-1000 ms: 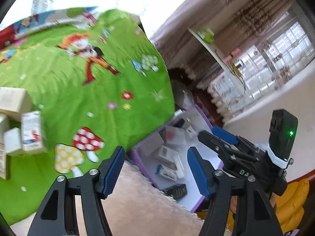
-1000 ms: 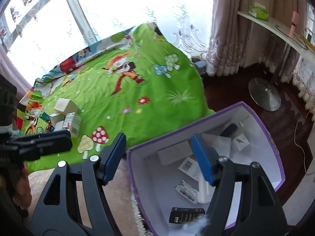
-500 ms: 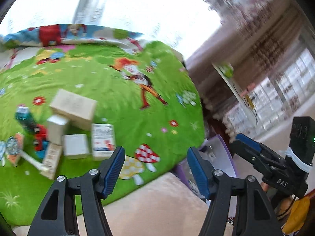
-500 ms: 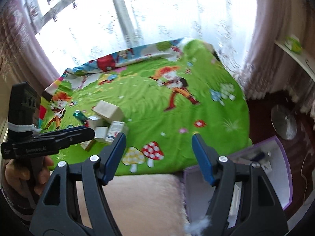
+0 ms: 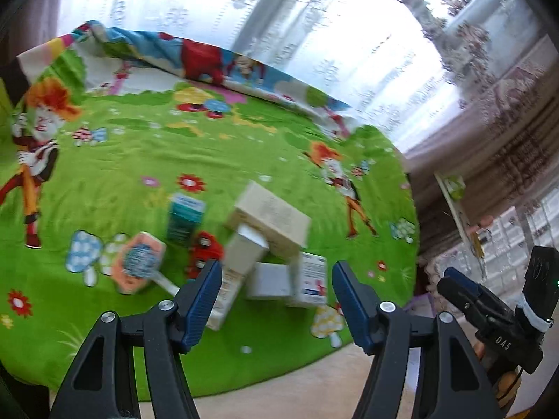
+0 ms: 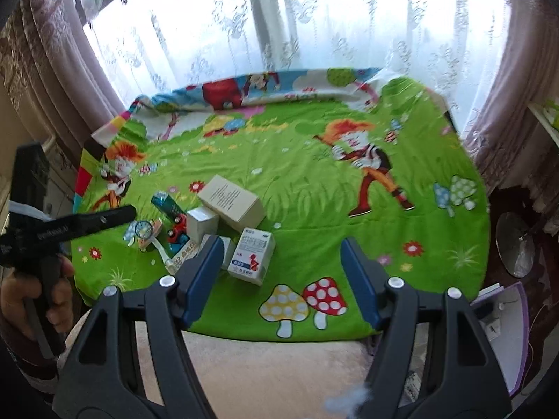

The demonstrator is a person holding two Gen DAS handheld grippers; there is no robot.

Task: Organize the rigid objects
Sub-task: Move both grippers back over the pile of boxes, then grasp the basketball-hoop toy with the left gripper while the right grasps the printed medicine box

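A pile of small cartons lies on the green cartoon bedspread [image 6: 314,188]: a beige box [image 6: 230,202], a white box [image 6: 202,223], a blue-and-white medicine box [image 6: 251,255], a teal box [image 6: 167,206] and a red toy car [image 6: 178,232]. My right gripper [image 6: 283,279] hangs open over the bed's near edge, just right of the pile, with nothing between its pads. In the left wrist view my left gripper [image 5: 276,300] is open above the beige box [image 5: 269,216], a small white box [image 5: 269,281] and the medicine box [image 5: 311,279]. It holds nothing.
A purple-walled bin [image 6: 503,321] with small boxes inside stands on the floor at the bed's right corner. A cream blanket [image 6: 272,366] covers the near edge. An orange hexagonal toy [image 5: 139,262] lies left of the pile. Lace curtains hang behind the bed.
Both grippers have swung left, away from the purple bin and towards the pile of cartons. The bin has slid to the right edge of the right wrist view. Neither pair of jaws has changed.
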